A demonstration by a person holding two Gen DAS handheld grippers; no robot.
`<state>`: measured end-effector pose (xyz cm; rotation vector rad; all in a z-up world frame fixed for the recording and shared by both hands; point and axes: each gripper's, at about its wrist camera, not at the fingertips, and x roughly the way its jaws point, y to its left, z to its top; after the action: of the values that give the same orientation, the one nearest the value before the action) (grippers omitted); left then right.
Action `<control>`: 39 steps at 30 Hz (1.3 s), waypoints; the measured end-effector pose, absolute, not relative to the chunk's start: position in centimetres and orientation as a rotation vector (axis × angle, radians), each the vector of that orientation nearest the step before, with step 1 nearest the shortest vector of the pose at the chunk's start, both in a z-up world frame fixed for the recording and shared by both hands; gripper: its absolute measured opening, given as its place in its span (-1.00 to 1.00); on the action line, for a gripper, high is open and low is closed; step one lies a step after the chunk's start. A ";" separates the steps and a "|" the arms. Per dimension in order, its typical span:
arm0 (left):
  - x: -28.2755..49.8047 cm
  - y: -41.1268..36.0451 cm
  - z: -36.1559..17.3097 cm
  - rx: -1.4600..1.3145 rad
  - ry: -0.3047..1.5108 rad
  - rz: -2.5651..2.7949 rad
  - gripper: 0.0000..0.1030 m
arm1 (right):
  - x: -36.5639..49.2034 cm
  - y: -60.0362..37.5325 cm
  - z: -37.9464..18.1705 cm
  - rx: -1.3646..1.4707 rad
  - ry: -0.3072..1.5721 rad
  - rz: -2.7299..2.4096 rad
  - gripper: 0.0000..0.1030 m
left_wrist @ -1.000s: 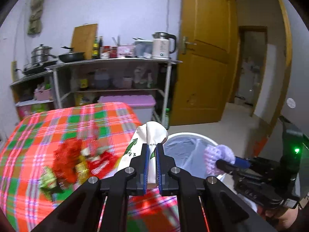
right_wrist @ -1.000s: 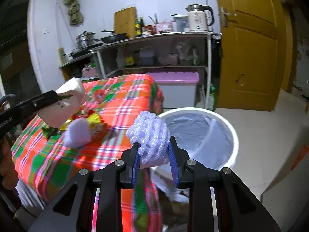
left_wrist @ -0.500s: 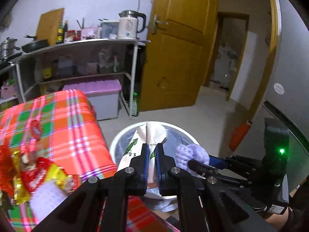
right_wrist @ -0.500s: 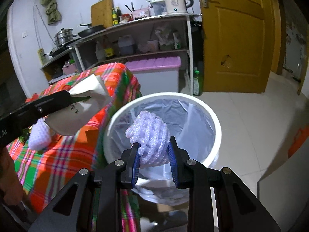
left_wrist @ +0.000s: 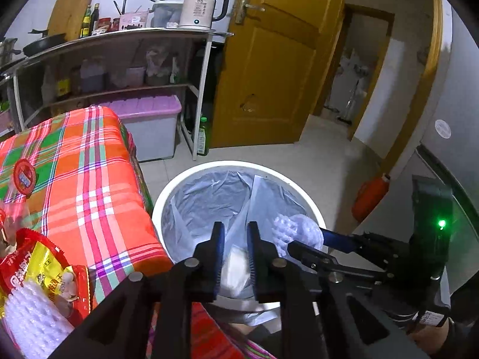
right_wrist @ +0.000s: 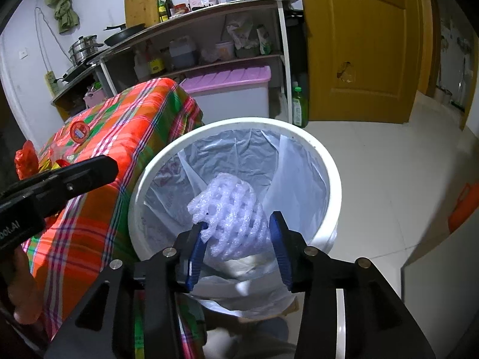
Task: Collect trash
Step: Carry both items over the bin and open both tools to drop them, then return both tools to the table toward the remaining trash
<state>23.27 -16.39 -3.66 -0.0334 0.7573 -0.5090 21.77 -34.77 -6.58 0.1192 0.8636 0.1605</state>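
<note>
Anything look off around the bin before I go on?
Nothing spilled. The white foam fruit net sits between the right gripper's parted jaws over the white lined bin. One oddity: the yellow wooden door has a chipped hole.

Far off I see a white kettle [left_wrist: 200, 7] on my metal shelf [left_wrist: 119, 34], with a lilac-lidded box [left_wrist: 149, 128] beneath. A yellow door [left_wrist: 269, 59] stands right, a green bottle [left_wrist: 203, 136] near its foot.
</note>
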 end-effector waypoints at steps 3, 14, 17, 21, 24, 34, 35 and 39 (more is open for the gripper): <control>22.9 -16.0 -3.4 -0.030 0.740 -0.504 -0.65 | 21.6 -34.7 -6.6 0.121 0.859 0.155 -0.12; 19.5 -13.6 -0.8 -0.041 0.667 -0.478 -0.65 | 19.5 -34.4 -4.5 0.113 0.809 0.164 -0.01; 18.0 -12.4 0.0 -0.054 0.645 -0.462 -0.65 | 18.3 -33.8 -3.2 0.106 0.776 0.181 -0.01; 16.2 -10.8 0.7 -0.056 0.619 -0.427 -0.65 | 16.8 -32.4 -1.7 0.090 0.742 0.214 -0.01; 14.9 -9.2 1.1 -0.065 0.605 -0.393 -0.65 | 15.8 -31.1 -0.7 0.076 0.723 0.243 -0.01; 11.4 -3.8 1.3 -0.080 0.580 -0.275 -0.65 | 13.7 -26.4 0.2 0.055 0.716 0.370 -0.01; 11.1 -3.3 1.2 -0.078 0.576 -0.262 -0.65 | 13.6 -26.1 0.2 0.053 0.717 0.379 -0.01; 10.2 -1.3 0.9 -0.090 0.580 -0.216 -0.65 | 13.5 -24.4 0.1 0.052 0.728 0.430 -0.01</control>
<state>10.22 -1.28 0.88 -0.0895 0.5804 -0.2162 13.50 -24.43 0.06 0.0516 0.7280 0.4301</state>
